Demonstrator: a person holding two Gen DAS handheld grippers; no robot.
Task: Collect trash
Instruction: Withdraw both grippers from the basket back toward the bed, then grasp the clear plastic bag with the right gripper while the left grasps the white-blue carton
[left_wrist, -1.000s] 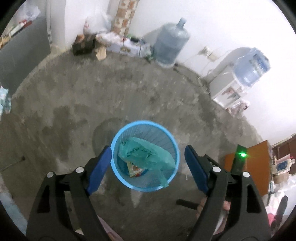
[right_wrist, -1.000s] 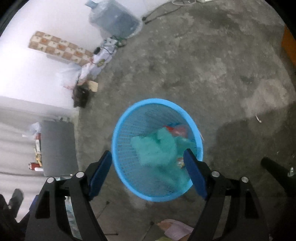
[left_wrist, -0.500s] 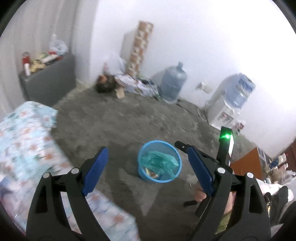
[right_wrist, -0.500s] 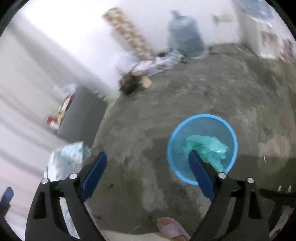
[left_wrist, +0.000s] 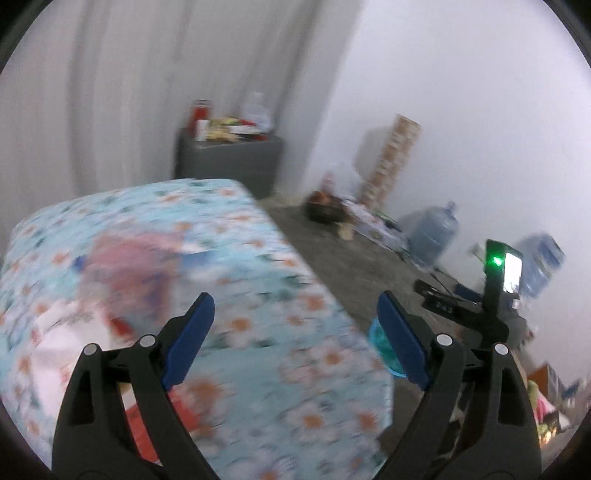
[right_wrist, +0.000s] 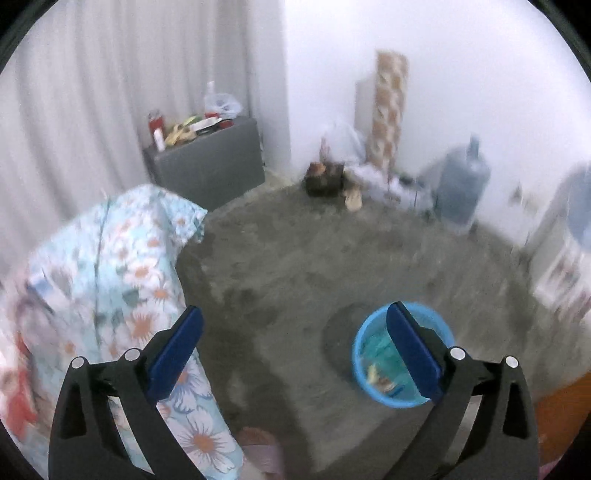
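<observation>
The blue mesh trash basket (right_wrist: 373, 384) stands on the grey floor with a green plastic bag (right_wrist: 378, 349) and wrappers inside; in the left wrist view only a sliver of the basket (left_wrist: 384, 345) shows past the table edge. My left gripper (left_wrist: 295, 332) is open and empty above a table with a floral cloth (left_wrist: 258, 295), where blurred pink (left_wrist: 129, 266), white and red trash (left_wrist: 136, 417) lies. My right gripper (right_wrist: 291, 339) is open and empty, over the floor beside the basket.
A grey cabinet (right_wrist: 210, 162) with clutter stands by the curtain. Water jugs (right_wrist: 461, 184), a patterned roll (right_wrist: 388, 110) and a dark box (right_wrist: 325, 177) line the far wall. A water dispenser (right_wrist: 565, 258) is at right. The right gripper's body (left_wrist: 498, 280) shows at right.
Both grippers have lifted away from the basket and swung up and left. The left one now faces the floral table; the basket has dropped to the lower right of both views.
</observation>
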